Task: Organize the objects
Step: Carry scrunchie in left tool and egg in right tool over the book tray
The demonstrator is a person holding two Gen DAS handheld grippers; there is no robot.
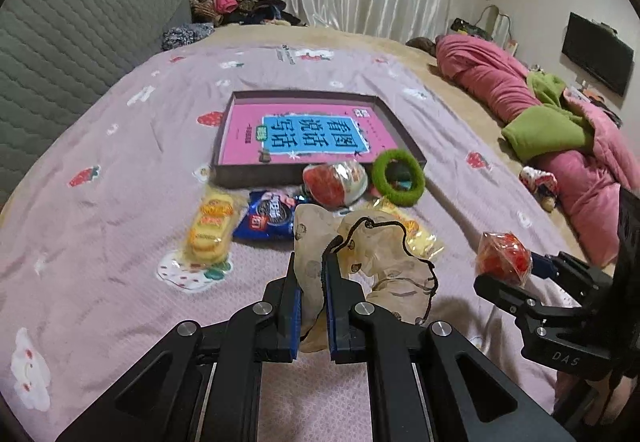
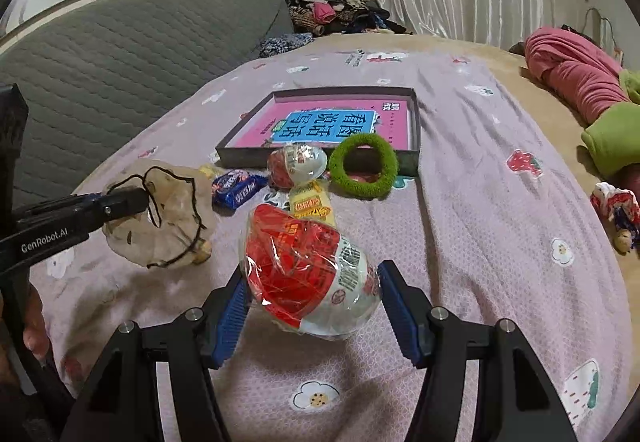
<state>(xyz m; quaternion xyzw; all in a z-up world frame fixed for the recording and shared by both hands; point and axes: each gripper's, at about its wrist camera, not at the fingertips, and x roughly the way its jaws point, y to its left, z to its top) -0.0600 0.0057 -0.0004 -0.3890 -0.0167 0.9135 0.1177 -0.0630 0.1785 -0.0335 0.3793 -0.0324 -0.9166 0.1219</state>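
Pouch [image 1: 362, 262] pinched in left fingers [image 1: 334, 282]

Large Chinese characters reading 看图说话写话 (seen upside down) fill the blue panel of a pink book [image 1: 304, 137] lying in a dark tray. "GenRobot.AI" is printed in white on the left gripper [image 2: 124, 201], and "DAS" on the right gripper [image 1: 516, 274]. Snack-wrapper print is too blurred to read.

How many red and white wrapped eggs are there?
2. One egg is held in the right gripper. The other egg lies on the bed, right in front of the tray, beside the green ring. More could be hidden.
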